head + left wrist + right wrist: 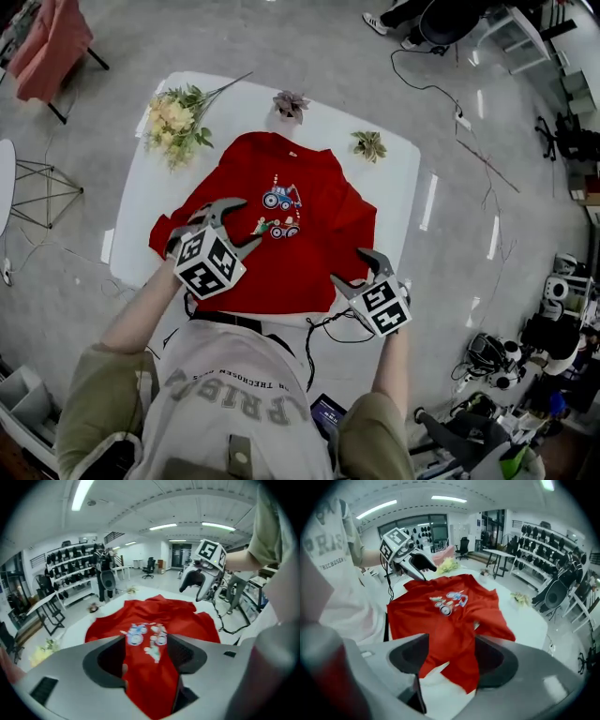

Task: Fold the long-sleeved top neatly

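Hovering above the left side of the red long-sleeved top (314, 258), the left gripper (246, 222) has its jaws apart with nothing pinched; the cloth seen through the gap lies below it on the white table (398, 178). The top lies chest-up, its long axis running from the collar at the far edge to the hem nearest the person, with the tractor print (281, 198) just ahead of that gripper. At the hem's right corner, the right gripper (349, 267) hangs equally open and empty. Each gripper is nearest its own side, so the next fold probably takes both.
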The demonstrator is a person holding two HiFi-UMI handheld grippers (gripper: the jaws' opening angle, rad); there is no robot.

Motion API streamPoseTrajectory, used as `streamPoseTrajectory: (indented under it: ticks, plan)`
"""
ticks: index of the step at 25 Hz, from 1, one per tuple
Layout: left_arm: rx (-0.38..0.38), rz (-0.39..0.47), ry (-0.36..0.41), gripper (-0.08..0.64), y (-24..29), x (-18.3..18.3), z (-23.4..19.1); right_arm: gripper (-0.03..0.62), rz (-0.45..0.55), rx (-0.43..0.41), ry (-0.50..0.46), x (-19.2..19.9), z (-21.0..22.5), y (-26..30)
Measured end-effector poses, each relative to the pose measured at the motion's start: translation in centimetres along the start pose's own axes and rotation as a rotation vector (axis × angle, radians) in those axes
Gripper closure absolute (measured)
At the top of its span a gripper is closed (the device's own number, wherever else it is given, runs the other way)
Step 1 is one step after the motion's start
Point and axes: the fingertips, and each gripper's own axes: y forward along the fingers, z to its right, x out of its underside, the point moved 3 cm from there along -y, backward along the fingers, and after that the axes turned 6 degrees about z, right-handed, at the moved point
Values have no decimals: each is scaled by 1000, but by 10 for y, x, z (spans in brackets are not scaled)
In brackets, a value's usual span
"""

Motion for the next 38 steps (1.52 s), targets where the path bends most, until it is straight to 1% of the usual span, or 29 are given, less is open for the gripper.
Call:
streamPoseTrajectory:
  ticks: [2,5,8,11,12,14,16,18,21,23,26,29,31,33,34,36,38]
  plan:
    - [88,-32,17,290,10,13,63,298,-59,-40,12,34,-31,1]
    - [183,-97,45,290,26,31,139,298,-158,-54,-1,80,-65,8]
    - [216,-168,83,290,38,51,185,299,-245,-51,-38,116,-90,18]
    - [198,-254,149,290,46,75,205,302,-245,-11,-20,134,-99,25]
    - [188,-268,158,291,47,81,208,322,-235,15,-13,136,-99,27]
    - [169,-272,148,310,47,87,211,411,-210,56,0,137,-97,28]
    - [159,-267,134,310,43,86,212,465,-189,66,14,135,-99,25]
    - [146,-266,147,310,35,84,212,486,-175,63,15,135,-108,17]
    - [155,-277,149,310,20,87,214,492,-145,44,43,136,-129,-1]
    - [174,-313,144,310,12,99,215,492,-137,22,77,144,-143,-7]
    - [198,-360,140,310,6,119,215,492,-161,15,105,162,-152,1]
    - [227,-357,137,310,2,120,216,489,-192,25,103,169,-153,10]
    - [246,-333,133,310,-1,112,212,456,-203,7,105,167,-153,11]
    - [258,-289,119,310,-2,98,203,305,-179,-14,165,160,-149,5]
    - [259,-262,108,310,-1,91,196,296,-152,-7,208,154,-143,-1]
    - [254,-204,77,310,4,74,177,295,-86,44,291,141,-120,-13]
    - [244,-153,48,310,14,58,158,296,-24,137,366,129,-87,-22]
